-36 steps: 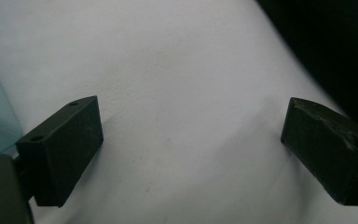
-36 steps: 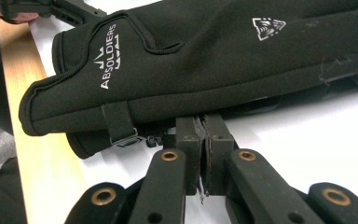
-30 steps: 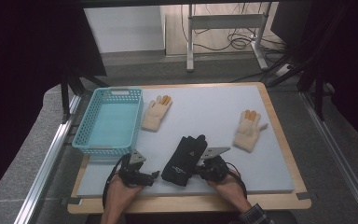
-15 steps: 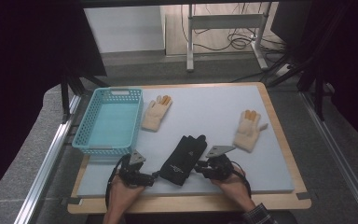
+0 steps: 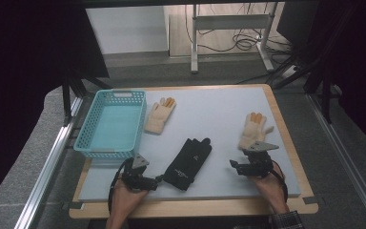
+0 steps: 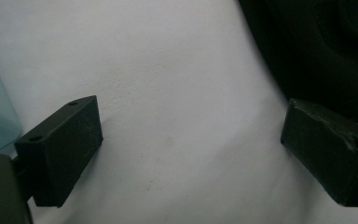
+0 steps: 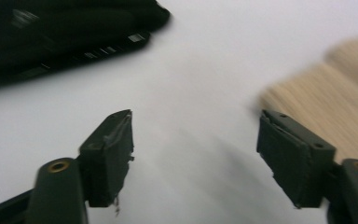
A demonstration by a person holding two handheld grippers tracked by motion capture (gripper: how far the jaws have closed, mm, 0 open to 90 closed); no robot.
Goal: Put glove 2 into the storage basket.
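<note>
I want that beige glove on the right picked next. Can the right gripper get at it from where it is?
Probably yes: the right gripper is open, its jaws empty, just short of the beige glove, with bare table between.

Grey floor [image 5: 138,59] around the table [image 5: 286,138], metal desk frame [image 5: 228,28] behind (cables beneath).

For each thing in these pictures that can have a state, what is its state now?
Left gripper: open, nothing between the jaws, beside the black gloves.
Right gripper: open, jaws have just been opening, nothing between them.
Black gloves: lying flat on the table, not held.
Beige glove near the basket: flat, untouched.
Beige glove at the right: flat, just ahead of the right gripper.
Blue basket: upright, empty.
</note>
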